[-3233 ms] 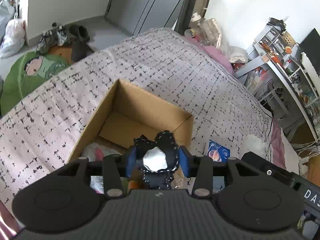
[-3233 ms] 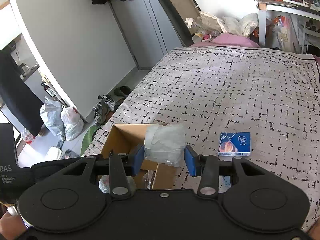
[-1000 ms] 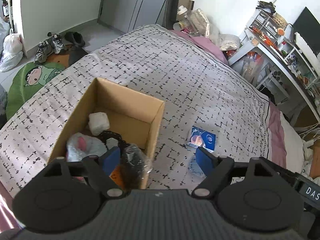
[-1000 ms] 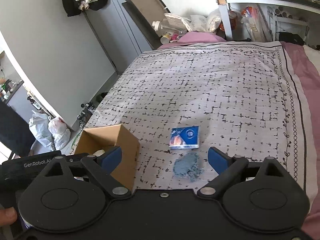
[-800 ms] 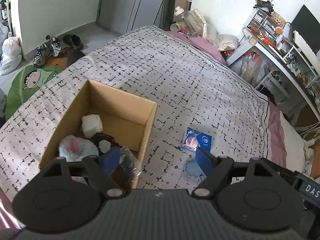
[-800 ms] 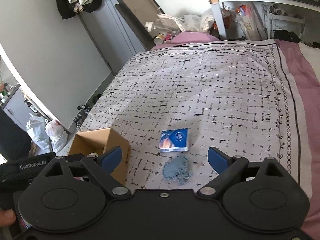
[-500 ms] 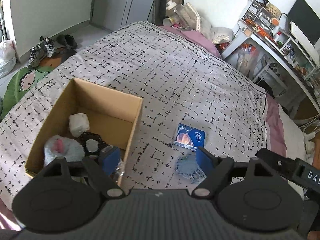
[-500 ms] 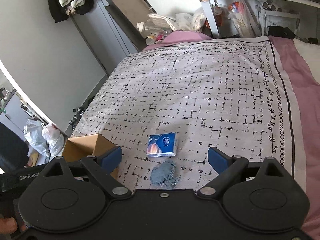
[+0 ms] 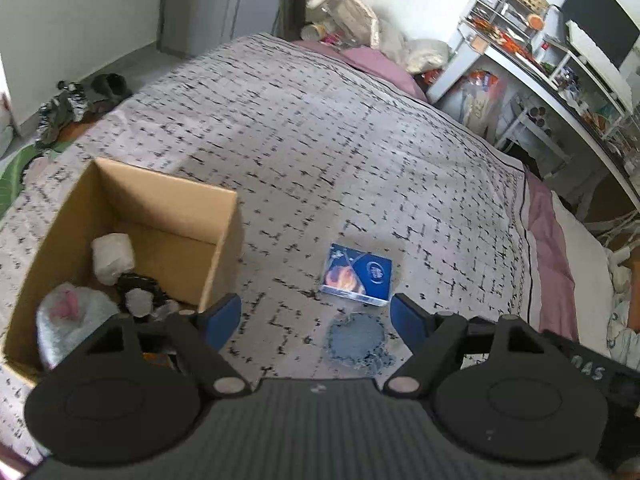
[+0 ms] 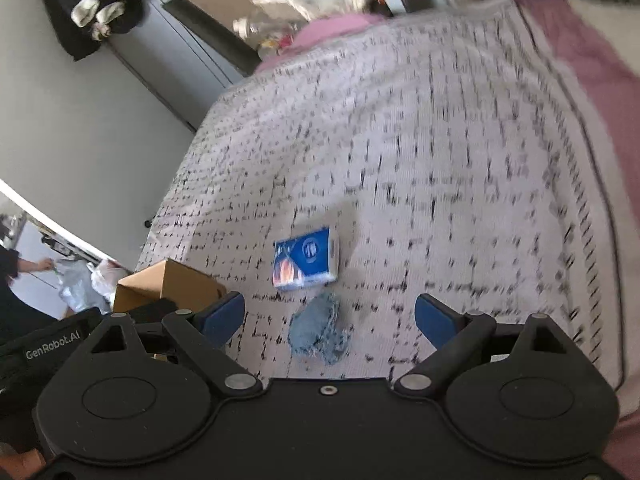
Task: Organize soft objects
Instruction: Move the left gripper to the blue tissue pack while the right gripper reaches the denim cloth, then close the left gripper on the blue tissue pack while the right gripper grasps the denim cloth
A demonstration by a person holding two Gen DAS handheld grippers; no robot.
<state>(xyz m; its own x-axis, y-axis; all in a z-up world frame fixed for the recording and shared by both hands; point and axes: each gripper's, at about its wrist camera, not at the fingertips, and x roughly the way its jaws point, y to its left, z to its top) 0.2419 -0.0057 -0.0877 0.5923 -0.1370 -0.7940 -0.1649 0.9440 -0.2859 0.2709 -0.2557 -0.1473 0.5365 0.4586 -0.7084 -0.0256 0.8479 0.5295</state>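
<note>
A blue tissue pack (image 9: 357, 274) and a blue-grey scrap of cloth (image 9: 357, 340) lie on the patterned bedspread (image 9: 320, 140). An open cardboard box (image 9: 132, 196) stands to their left and holds a white bundle (image 9: 112, 252), a dark item and a bagged pink-and-white item (image 9: 72, 316). My left gripper (image 9: 316, 320) is open and empty, above the bed just near the cloth. My right gripper (image 10: 330, 318) is open and empty, with the cloth (image 10: 318, 334) between its fingers' lines and the tissue pack (image 10: 306, 260) just beyond.
The box corner (image 10: 168, 284) shows left in the right wrist view. A pink pillow and clutter (image 9: 360, 52) lie at the bed's far end. A white desk with shelves (image 9: 540, 60) stands on the right. Shoes (image 9: 80, 92) lie on the floor at left.
Both grippers let their items go into the box and now stand open. Both have swung right, away from the box, toward the cloth and the tissue pack.
</note>
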